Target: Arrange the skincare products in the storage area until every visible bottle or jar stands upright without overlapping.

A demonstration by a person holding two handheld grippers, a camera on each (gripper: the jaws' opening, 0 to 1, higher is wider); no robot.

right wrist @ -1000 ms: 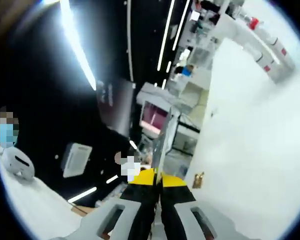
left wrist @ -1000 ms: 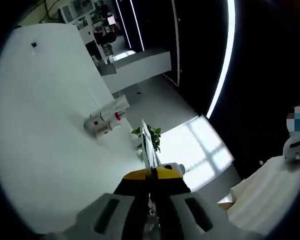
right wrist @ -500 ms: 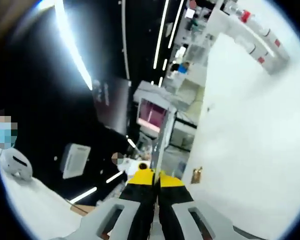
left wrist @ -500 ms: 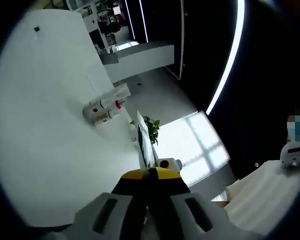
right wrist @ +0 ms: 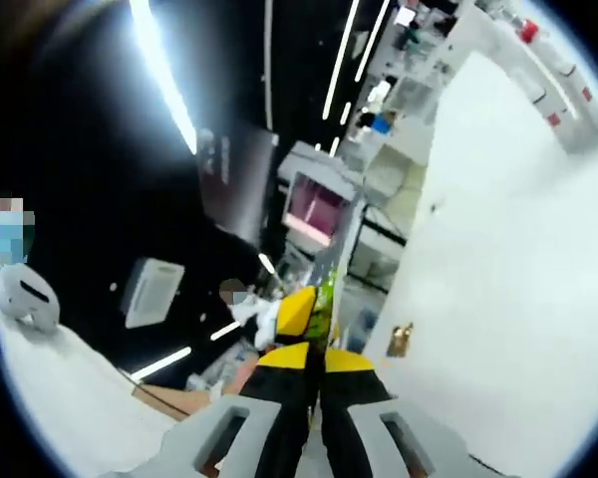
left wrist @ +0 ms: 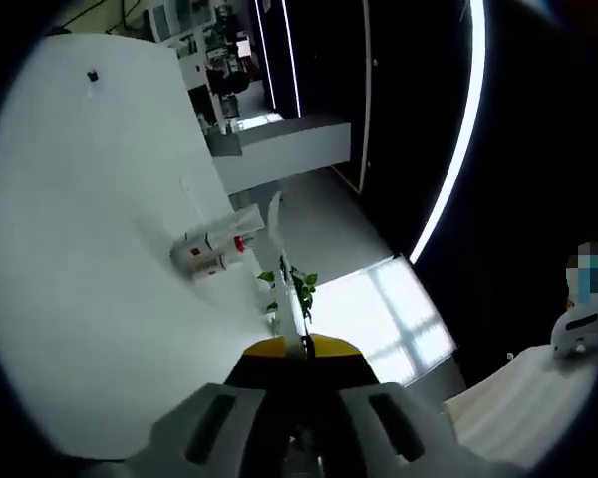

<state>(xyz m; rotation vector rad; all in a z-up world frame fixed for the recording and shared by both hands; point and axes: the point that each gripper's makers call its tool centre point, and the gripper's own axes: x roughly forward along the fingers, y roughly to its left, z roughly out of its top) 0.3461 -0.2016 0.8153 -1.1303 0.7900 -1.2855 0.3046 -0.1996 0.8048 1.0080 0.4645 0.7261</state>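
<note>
Several white skincare bottles [left wrist: 211, 247] with red caps and labels lie on their sides in a tight cluster on the white table [left wrist: 80, 279], in the left gripper view. My left gripper [left wrist: 299, 347] is shut with nothing in it, well short of the cluster and off to its right. In the right gripper view the same bottles [right wrist: 550, 62] lie far off at the top right on the table [right wrist: 498, 259]. My right gripper [right wrist: 317, 351] is shut and holds nothing, far from them.
A small green plant [left wrist: 294, 284] stands past the table's edge, just ahead of my left jaws. A yellow piece [right wrist: 297, 311] beside something green sits just beyond my right jaws; I cannot tell what it is. Shelves and a screen [right wrist: 314, 207] fill the dark room behind.
Both views have shifted slightly with the hands. The bottles have not moved on the table. A yellow piece has come into the right gripper view above the jaws. Both grippers stay shut.
</note>
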